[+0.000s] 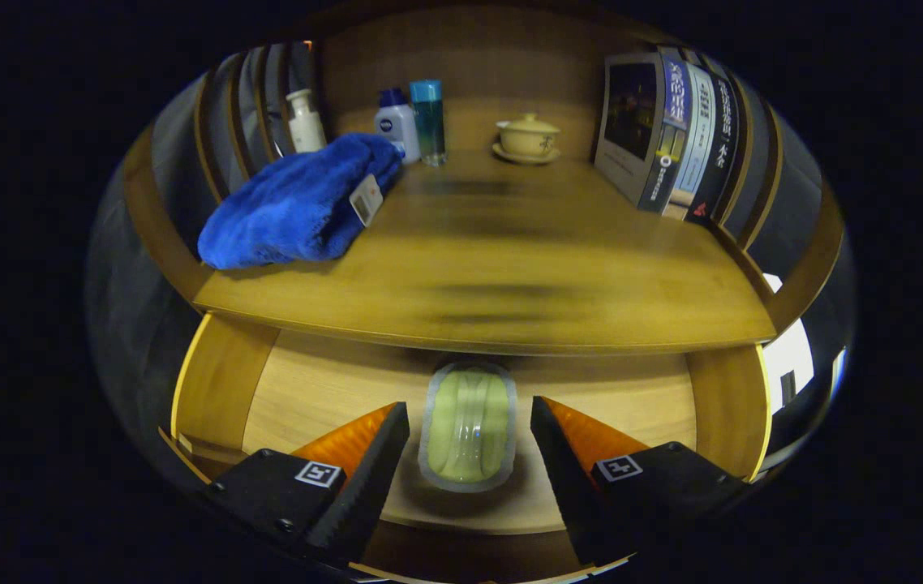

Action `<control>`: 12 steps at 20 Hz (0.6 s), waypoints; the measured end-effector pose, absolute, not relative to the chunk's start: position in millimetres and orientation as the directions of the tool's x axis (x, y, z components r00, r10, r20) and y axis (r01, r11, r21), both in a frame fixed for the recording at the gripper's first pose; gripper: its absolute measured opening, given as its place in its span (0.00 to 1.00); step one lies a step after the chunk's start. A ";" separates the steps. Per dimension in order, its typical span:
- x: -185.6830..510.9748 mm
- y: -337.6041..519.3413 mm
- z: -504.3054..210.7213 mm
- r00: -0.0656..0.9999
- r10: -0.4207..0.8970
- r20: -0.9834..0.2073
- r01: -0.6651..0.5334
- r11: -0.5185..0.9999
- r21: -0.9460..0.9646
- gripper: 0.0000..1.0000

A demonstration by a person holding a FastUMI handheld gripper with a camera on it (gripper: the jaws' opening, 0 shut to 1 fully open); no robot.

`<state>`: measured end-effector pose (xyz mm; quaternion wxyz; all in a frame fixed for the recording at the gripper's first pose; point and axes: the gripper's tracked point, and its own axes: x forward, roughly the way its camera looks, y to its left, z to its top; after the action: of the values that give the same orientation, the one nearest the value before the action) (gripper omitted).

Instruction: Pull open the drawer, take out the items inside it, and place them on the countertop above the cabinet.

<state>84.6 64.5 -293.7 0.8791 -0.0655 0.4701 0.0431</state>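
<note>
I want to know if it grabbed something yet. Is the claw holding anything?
No. The claw is open, with the green container lying in the open drawer between its fingers, untouched.

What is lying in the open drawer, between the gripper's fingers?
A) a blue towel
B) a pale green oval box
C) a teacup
B: the pale green oval box lies in the drawer, between the open fingers of the hand-held gripper.

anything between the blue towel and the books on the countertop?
Gripper view: the countertop is bare between the blue towel and the books. The lidded cup sits farther back. The gripper fingers are open around the green pouch in the drawer.
</note>
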 end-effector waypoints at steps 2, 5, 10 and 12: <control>87.6 61.4 -305.1 0.523 0.000 -0.852 -0.121 0.990 -0.074 0.98; 80.5 59.3 -319.7 0.465 -0.018 -0.885 -0.130 0.988 -0.088 0.97; 80.1 63.4 -330.3 0.423 -0.025 -0.906 -0.119 0.989 -0.083 0.46; 78.3 62.4 -326.9 0.420 -0.029 -0.907 -0.115 0.990 -0.084 0.29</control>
<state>78.3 62.4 -326.9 0.8398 -0.0667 0.5381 0.0257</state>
